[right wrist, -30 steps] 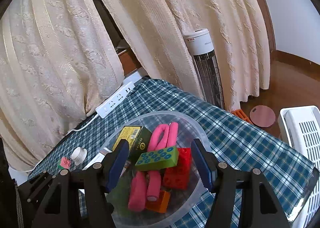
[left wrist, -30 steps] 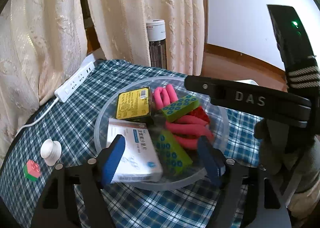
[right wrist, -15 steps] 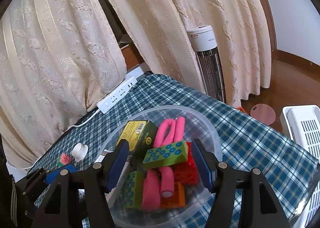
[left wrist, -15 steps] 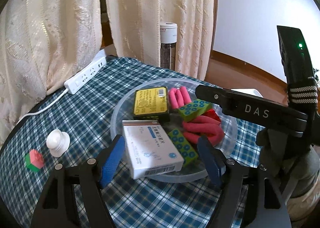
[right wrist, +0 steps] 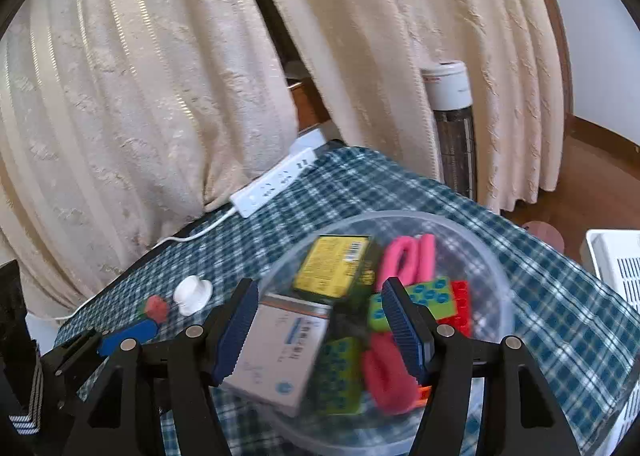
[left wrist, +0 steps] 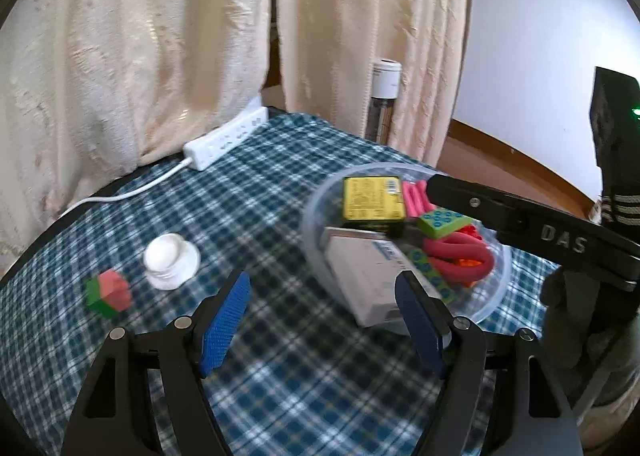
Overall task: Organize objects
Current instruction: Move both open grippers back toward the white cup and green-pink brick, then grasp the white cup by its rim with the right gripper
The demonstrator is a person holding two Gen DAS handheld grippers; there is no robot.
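The left gripper stands with its blue-padded jaws spread and nothing between them, hanging over bare checked tablecloth. Just ahead and to its left lie a small white knob and, beside that, a red-and-green block, both on the cloth and apart from each other. To its right sits the clear plastic bowl, with the right pad close to the near rim.

The right gripper is likewise spread and empty, held above the bowl so that its pads frame the contents without touching them (the view is blurred, so fine contact is hard to judge). Inside the bowl are a white medicine box leaning at the near side, a yellow box behind it, pink foam rollers, green studded bricks and a red brick. An orange piece shows at the bottom.

Farther out, a white power strip lies at the table's far edge against cream curtains, and a tall heater stands on the floor beyond.
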